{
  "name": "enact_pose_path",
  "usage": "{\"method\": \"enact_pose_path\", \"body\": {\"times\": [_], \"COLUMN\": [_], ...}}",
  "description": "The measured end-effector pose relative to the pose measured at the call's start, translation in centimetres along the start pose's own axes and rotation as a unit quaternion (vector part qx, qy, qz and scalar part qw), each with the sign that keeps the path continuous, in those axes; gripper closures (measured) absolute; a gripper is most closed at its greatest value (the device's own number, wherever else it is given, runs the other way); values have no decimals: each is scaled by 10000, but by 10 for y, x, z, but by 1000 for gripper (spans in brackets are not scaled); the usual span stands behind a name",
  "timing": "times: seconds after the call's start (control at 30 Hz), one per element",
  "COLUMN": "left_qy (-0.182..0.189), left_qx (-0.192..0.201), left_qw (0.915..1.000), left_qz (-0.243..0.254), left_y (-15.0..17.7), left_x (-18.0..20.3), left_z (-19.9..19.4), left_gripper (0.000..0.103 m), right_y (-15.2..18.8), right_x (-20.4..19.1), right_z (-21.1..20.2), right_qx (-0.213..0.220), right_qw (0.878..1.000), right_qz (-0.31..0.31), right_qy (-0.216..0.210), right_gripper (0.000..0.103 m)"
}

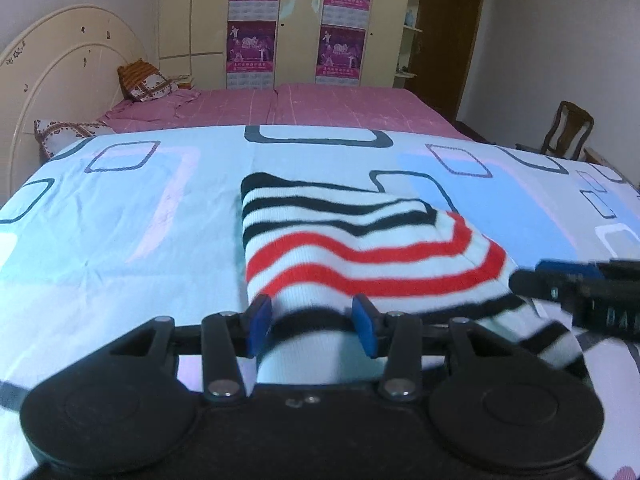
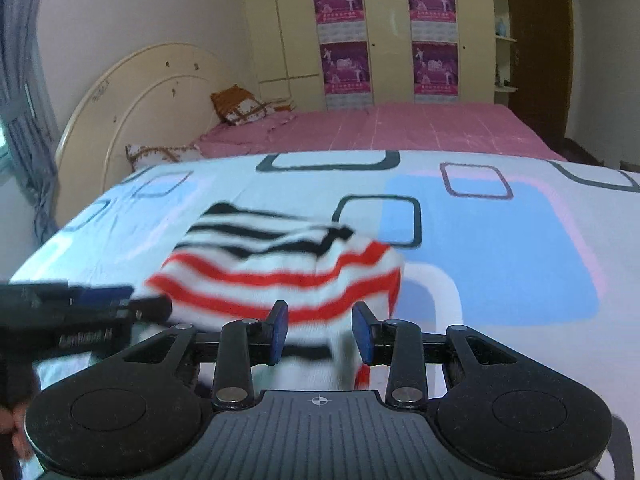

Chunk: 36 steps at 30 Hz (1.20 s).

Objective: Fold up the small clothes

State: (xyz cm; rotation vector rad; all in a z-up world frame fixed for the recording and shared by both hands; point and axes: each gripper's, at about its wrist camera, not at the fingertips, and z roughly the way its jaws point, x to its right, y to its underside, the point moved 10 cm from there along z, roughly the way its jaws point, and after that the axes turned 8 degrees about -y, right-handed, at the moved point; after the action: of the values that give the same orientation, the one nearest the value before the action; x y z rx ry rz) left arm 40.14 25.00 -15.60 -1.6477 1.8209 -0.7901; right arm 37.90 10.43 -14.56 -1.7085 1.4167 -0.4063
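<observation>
The left gripper has its jaws apart around the near hem of the striped garment, which lies on the patterned sheet. The right gripper is also apart, over the hem at 6 o'clock. The fold seems half done; next both must close and lift. Free sheet lies toward 12 o'clock.
</observation>
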Motion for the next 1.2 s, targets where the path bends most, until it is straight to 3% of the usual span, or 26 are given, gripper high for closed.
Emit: {"method": "enact_pose_path", "body": {"times": [0.2,0.43,0.67,0.9,0.97,1.03,1.07,1.2], "left_qy": [-37,-53,20,42,8,-104,-170,-442], "left_qx": [30,17,-229,-413,-421,-443,-449,-589], "left_qw": [9999,9999,9996,9990,9988,9985,9983,9967], "left_qz": [108,84,170,-187,-251,-301,-319,-351], "left_y": [13,24,63,59,57,55,54,56], "left_x": [4,-2,-2,-13,-14,-15,-15,-12], "left_z": [-16,-30,-29,-25,-27,-28,-28,-32], "left_gripper": [56,56,52,35,27,7,3,0], "right_y": [40,48,79,84,84,85,85,83], "right_x": [0,8,9,16,16,15,15,13], "right_z": [-8,-5,-11,-8,-10,-11,-12,-13], "right_qx": [-289,-283,-507,-454,-478,-467,-457,-465], "right_qw": [9975,9987,9968,9974,9972,9973,9973,9976], "right_qz": [-430,-1,-85,226,277,259,300,237], "right_qy": [478,435,612,512,499,496,487,450], "right_gripper": [67,67,67,67,67,67,67,66]}}
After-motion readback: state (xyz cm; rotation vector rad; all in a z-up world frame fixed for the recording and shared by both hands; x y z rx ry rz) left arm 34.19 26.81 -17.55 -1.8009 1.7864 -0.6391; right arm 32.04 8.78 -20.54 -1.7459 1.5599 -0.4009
